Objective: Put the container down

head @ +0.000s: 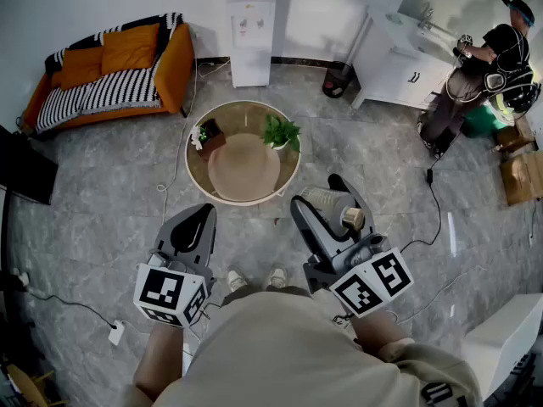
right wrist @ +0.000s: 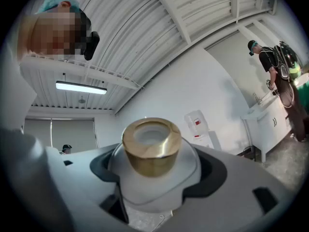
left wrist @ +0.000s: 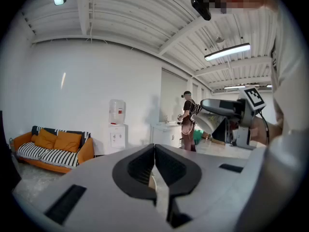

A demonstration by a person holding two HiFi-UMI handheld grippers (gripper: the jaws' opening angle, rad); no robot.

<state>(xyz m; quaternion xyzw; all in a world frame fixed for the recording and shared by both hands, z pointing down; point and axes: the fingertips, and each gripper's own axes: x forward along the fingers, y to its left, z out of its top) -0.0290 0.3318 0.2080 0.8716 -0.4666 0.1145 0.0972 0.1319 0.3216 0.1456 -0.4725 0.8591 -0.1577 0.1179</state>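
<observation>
My right gripper [head: 338, 213] is shut on the container [head: 329, 203], a white ribbed jar with a gold cap [head: 353, 219], held in the air above the floor. In the right gripper view the container [right wrist: 152, 149] fills the gap between the jaws, which stand wide around its body, cap pointing up at the ceiling. My left gripper [head: 200, 219] hangs beside it to the left, shut with nothing in it. In the left gripper view the fingertips [left wrist: 150, 154] meet, and the right gripper with the container [left wrist: 208, 122] shows at the right.
A low round table [head: 288, 181] with two potted plants and a round mat stands just ahead on the grey tiled floor. Behind it are an orange sofa [head: 110, 70], a water dispenser [head: 252, 36] and a bin [head: 338, 79]. A person [head: 484, 66] stands at a sink, far right. Cables cross the floor.
</observation>
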